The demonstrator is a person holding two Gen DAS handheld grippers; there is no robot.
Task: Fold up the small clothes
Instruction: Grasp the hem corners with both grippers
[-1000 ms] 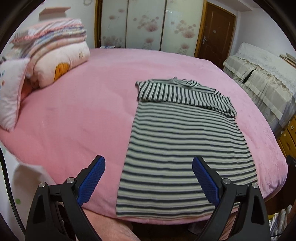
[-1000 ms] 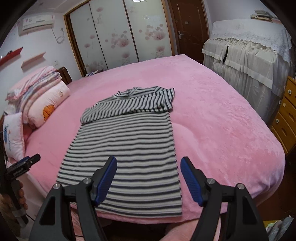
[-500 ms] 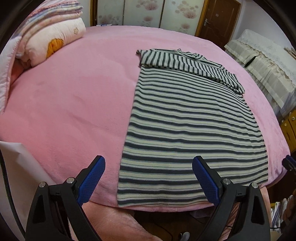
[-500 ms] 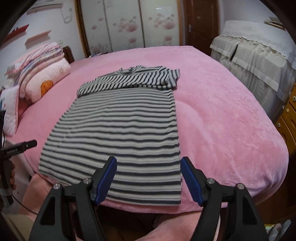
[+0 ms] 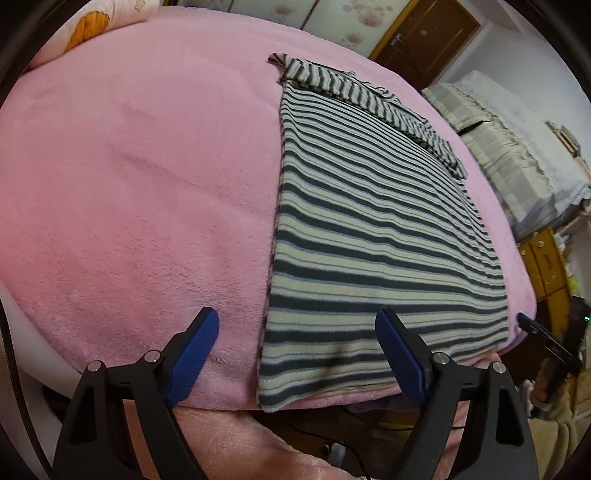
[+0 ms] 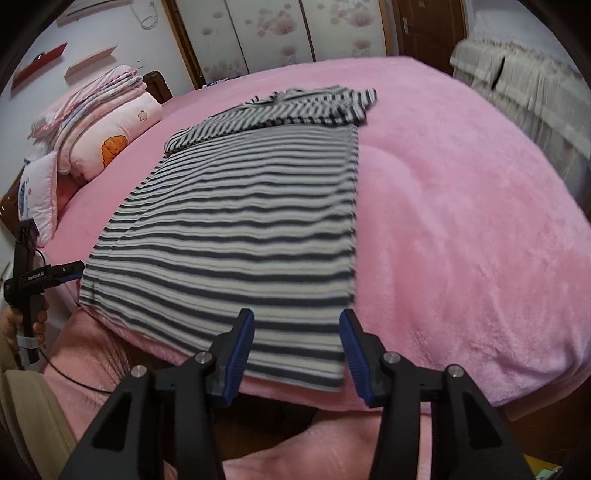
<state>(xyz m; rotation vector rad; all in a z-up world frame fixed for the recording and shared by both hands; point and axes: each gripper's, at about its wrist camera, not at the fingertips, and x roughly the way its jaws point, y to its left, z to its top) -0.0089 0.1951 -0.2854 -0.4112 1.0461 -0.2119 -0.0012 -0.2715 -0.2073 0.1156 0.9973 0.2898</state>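
Note:
A striped grey-and-cream garment (image 5: pixel 369 236) lies flat on the pink bed (image 5: pixel 129 184), sleeves folded in at the far end, hem at the near bed edge. My left gripper (image 5: pixel 297 332) is open, its jaws straddling the hem's near left corner, just above it. My right gripper (image 6: pixel 297 332) is open with a narrower gap, over the hem's near right corner of the garment (image 6: pixel 251 221). Neither holds the cloth. The left gripper also shows at the left edge of the right wrist view (image 6: pixel 70 271).
Stacked quilts and pillows (image 6: pixel 96 129) sit at the bed's far left. A cloth-covered cabinet (image 5: pixel 517 155) and a wooden drawer unit (image 5: pixel 546 266) stand to the right. Wardrobe doors (image 6: pixel 277 33) line the far wall.
Both grippers have moved forward and down towards the hem's corners. The right gripper's jaws have narrowed. The garment has not moved.

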